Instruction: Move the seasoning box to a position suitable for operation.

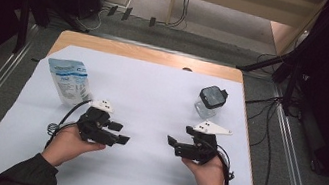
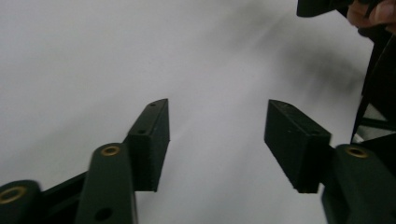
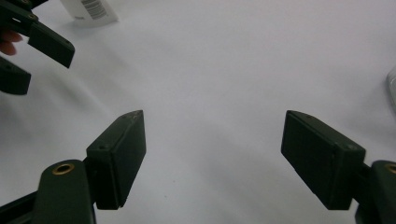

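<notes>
White sheeting point(image 1: 151, 100) is laid over most of a wooden table point(image 1: 148, 55), whose bare edge is seen along the far side; grey floor, metal rails and trailing cables lie around it in a dim room. On the sheet, towards the far left, a blue and white pouch point(image 1: 69, 80) is seen just beyond the left gripper point(image 1: 121, 134); whether it lies flat or leans cannot be told from above. It is judged to be light, soft and crinkly, likely to buckle if pinched mid-panel, so it would best be taken by a sealed edge or corner. Towards the far right stands a small clear jar point(image 1: 209, 101) with a dark lid, just beyond the right gripper point(image 1: 170, 143). It looks rigid and smooth, possibly glass, hence slippery and breakable; a hold across the body below the lid, or on the lid itself, would be safest. Both grippers are held low over the sheet, pointed inward at each other and apart. In the left gripper view the jaws stand spread with nothing between them, and in the right gripper view the jaws gape likewise, with bare sheet between
</notes>
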Action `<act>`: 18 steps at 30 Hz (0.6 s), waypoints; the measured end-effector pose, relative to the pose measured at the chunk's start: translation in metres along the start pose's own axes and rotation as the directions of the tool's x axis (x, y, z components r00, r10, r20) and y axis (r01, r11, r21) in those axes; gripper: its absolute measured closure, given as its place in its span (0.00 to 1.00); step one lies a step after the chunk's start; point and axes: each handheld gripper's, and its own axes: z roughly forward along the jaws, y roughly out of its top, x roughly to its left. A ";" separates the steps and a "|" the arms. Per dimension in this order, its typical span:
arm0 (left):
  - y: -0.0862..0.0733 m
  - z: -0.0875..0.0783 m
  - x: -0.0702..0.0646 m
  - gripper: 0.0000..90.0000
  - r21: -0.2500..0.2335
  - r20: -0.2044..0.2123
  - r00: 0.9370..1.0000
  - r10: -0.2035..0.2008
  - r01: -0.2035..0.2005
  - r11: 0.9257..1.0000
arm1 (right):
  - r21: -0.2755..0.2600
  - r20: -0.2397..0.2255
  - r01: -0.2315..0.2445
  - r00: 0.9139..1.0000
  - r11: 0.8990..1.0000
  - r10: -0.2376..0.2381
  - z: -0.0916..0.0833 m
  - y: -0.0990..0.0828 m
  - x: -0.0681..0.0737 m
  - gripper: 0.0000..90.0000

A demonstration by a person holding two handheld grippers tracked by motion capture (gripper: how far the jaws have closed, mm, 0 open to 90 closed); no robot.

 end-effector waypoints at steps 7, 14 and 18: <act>-0.006 -0.005 -0.003 0.49 -0.057 -0.054 0.997 0.059 -0.062 0.996 | 0.010 -0.012 -0.005 1.000 1.000 0.005 0.002 -0.002 -0.003 0.27; -0.006 -0.001 0.002 0.38 -0.026 -0.046 0.990 0.135 -0.136 0.990 | 0.004 -0.005 -0.017 1.000 1.000 0.017 0.000 -0.004 -0.006 0.27; -0.005 -0.002 0.004 0.35 -0.015 -0.059 0.990 0.130 -0.131 0.991 | -0.005 0.001 -0.027 1.000 1.000 0.027 -0.003 -0.005 -0.008 0.27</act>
